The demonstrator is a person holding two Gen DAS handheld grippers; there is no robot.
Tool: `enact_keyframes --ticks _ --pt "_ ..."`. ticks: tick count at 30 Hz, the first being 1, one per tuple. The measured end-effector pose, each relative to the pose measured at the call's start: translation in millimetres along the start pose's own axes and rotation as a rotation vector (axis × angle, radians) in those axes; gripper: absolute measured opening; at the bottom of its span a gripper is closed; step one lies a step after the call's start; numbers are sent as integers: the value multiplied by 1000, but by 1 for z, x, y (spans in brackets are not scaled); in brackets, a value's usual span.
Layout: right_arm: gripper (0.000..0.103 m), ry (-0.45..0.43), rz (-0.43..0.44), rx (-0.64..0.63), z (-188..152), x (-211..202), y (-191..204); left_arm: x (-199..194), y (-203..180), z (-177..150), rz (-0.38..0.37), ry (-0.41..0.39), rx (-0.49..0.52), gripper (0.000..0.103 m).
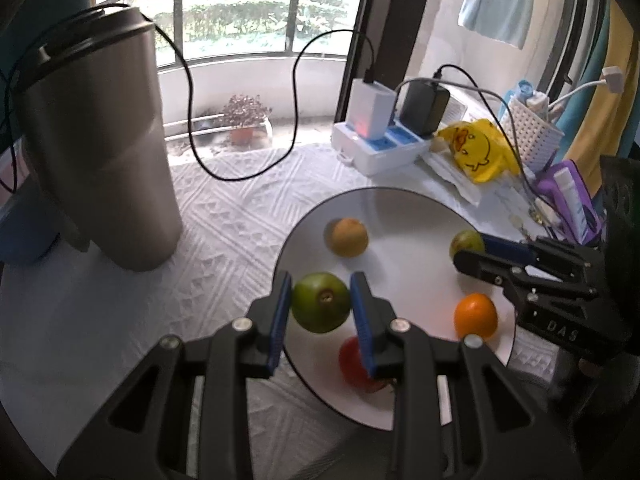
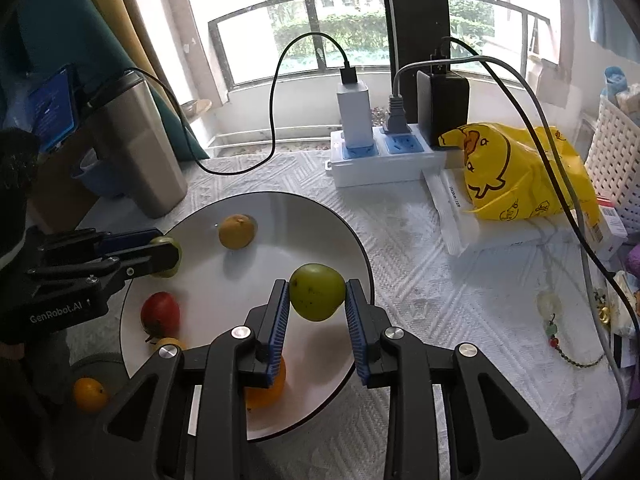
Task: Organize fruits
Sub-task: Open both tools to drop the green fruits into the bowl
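The left gripper point(image 1: 320, 304) is clamped on a round green fruit with a brown stem end point(image 1: 321, 307), carried above the 8 o'clock rim of the round white plate with a dark edge point(image 1: 400, 208). The right gripper point(image 2: 317, 300) is likewise clamped on a yellow-green, speckled fruit point(image 2: 317, 297), poised over the plate's 3 o'clock side in its own view.

Already on the plate lie a dull yellow-orange citrus point(image 1: 346, 237) toward 11 o'clock, a bright orange point(image 1: 476, 315) at 4 o'clock and a red tomato-like fruit point(image 1: 356, 364) near 6 o'clock. A small orange fruit point(image 2: 90, 394) lies off the plate, at 8 o'clock in the right view.

By my reckoning the work is well along: three fruits gathered, two in hand awaiting release, and at least that stray one left to fetch.
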State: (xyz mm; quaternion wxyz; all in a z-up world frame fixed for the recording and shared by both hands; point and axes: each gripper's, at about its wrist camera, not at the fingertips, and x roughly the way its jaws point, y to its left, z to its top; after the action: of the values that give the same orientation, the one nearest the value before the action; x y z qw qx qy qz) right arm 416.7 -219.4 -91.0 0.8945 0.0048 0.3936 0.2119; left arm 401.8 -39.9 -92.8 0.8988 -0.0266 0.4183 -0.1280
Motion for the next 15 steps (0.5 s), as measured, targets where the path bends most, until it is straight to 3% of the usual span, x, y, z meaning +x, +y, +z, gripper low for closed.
enact_keyframes --ticks 2,3,7,15 --pt "35 1 0 3 1 -1 0 -5 -1 0 1 -13 -3 37" --pt "38 -1 3 6 0 -3 1 -8 -2 1 2 -21 -4 46" --pt "50 -21 -2 14 2 -15 3 -25 -6 3 3 -59 -6 63" --pt "52 -69 3 0 2 -47 20 -67 -14 -3 -6 -124 -19 65"
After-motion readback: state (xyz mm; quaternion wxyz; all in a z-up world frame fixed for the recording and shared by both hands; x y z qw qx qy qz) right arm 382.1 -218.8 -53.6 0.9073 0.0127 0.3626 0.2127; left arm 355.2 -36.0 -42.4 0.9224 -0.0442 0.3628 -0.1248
